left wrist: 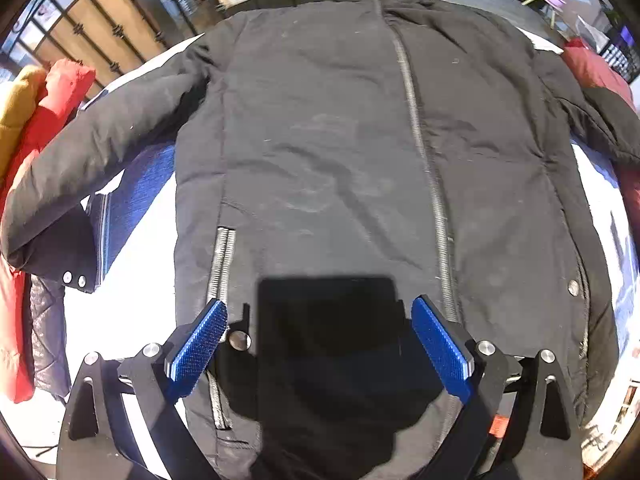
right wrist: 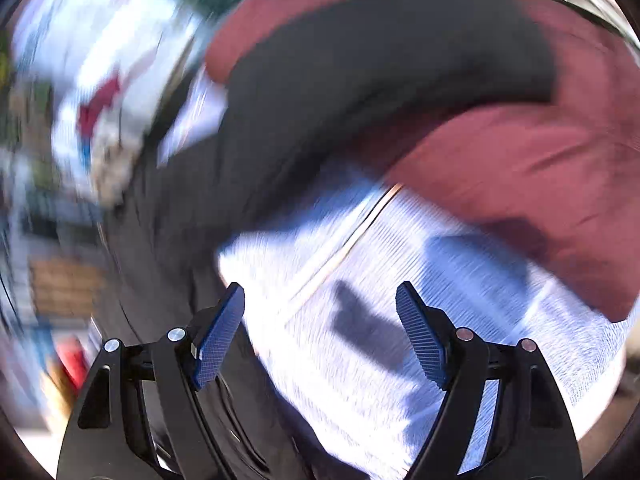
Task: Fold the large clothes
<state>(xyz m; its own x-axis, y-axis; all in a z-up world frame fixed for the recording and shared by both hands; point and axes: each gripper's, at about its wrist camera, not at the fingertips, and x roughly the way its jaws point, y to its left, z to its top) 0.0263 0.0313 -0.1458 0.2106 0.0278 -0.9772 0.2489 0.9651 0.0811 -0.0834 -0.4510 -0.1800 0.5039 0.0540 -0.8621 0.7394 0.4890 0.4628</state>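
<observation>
A large black zip-up jacket [left wrist: 340, 152] lies flat and face up on a white-and-blue covered table [left wrist: 132, 264], collar at the far end, both sleeves spread out to the sides. My left gripper [left wrist: 320, 312] is open and empty, hovering over the jacket's lower hem between a pocket zipper and the main zipper. In the blurred right wrist view, my right gripper [right wrist: 320, 300] is open and empty above the cloth-covered table [right wrist: 400, 320], near the jacket's black sleeve [right wrist: 360, 92], which lies across a dark red garment [right wrist: 540, 160].
Red and yellow garments [left wrist: 44, 120] are piled at the table's left edge, with a quilted dark one [left wrist: 44, 328] below. A dark red garment [left wrist: 596, 72] lies at the right. A metal fence [left wrist: 120, 28] stands behind the table.
</observation>
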